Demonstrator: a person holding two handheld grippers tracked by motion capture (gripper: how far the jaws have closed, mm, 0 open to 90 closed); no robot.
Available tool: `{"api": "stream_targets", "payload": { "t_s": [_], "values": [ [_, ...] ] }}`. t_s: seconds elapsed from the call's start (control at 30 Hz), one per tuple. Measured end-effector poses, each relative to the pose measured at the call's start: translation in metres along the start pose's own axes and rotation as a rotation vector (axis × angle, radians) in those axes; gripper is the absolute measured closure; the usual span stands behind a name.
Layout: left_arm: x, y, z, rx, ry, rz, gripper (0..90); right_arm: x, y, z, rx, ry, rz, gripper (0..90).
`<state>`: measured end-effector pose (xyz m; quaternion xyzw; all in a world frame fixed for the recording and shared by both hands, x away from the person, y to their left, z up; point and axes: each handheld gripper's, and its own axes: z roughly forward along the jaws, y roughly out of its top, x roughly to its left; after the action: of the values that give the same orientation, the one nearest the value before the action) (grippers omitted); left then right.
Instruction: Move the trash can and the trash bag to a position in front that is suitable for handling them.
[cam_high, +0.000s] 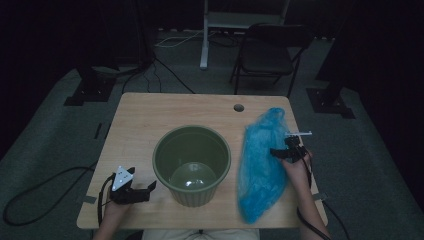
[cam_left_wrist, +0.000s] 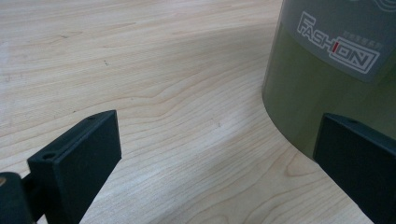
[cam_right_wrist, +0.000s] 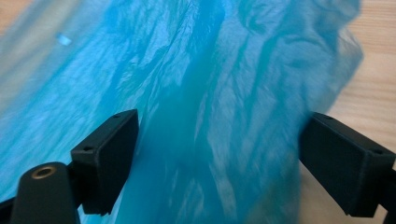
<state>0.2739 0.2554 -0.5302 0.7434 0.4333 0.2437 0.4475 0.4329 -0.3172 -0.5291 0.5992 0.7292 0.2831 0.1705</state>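
A dark green plastic bin (cam_high: 196, 196) stands upright at the middle of the wooden table (cam_high: 145, 115), and its inside looks bare. To its right a crumpled blue plastic bag (cam_high: 260, 170) lies lengthwise on the table. My right gripper (cam_high: 274, 153) reaches into the bag's right side from the right. In the right gripper view its jaws (cam_right_wrist: 219, 135) stand wide apart with the blue bag (cam_right_wrist: 210, 84) film between them and no pad pressing on it. My left gripper (cam_high: 150, 189) rests open at the front left, pointing at the bin's wall (cam_left_wrist: 317, 93), with bare table between its jaws (cam_left_wrist: 217, 135).
A round cable hole (cam_high: 238, 107) sits near the table's far edge. Behind the table stand a folding chair (cam_high: 270, 50) and a white stand leg (cam_high: 204, 45). Cables (cam_high: 35, 200) trail over the floor at the left.
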Motion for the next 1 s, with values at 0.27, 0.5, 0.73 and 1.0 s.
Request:
{"api": "stream_targets", "payload": {
  "t_s": [0.27, 0.5, 0.73, 1.0],
  "values": [
    [0.002, -0.001, -0.003, -0.010, 0.013, -0.004, 1.5, 0.026, 0.012, 0.017, -0.019, 0.008, -0.139, 65.8],
    [0.001, 0.001, -0.002, -0.010, 0.009, 0.008, 1.5, 0.041, 0.008, 0.002, -0.048, 0.115, -0.233, 89.0],
    [-0.002, 0.002, 0.000, 0.001, 0.002, 0.016, 1.5, 0.032, -0.012, -0.030, -0.056, 0.230, -0.261, 78.7],
    [0.000, 0.002, 0.002, -0.003, -0.003, 0.007, 1.5, 0.016, -0.037, -0.050, -0.037, 0.207, -0.201, 38.7]
  ]
}}
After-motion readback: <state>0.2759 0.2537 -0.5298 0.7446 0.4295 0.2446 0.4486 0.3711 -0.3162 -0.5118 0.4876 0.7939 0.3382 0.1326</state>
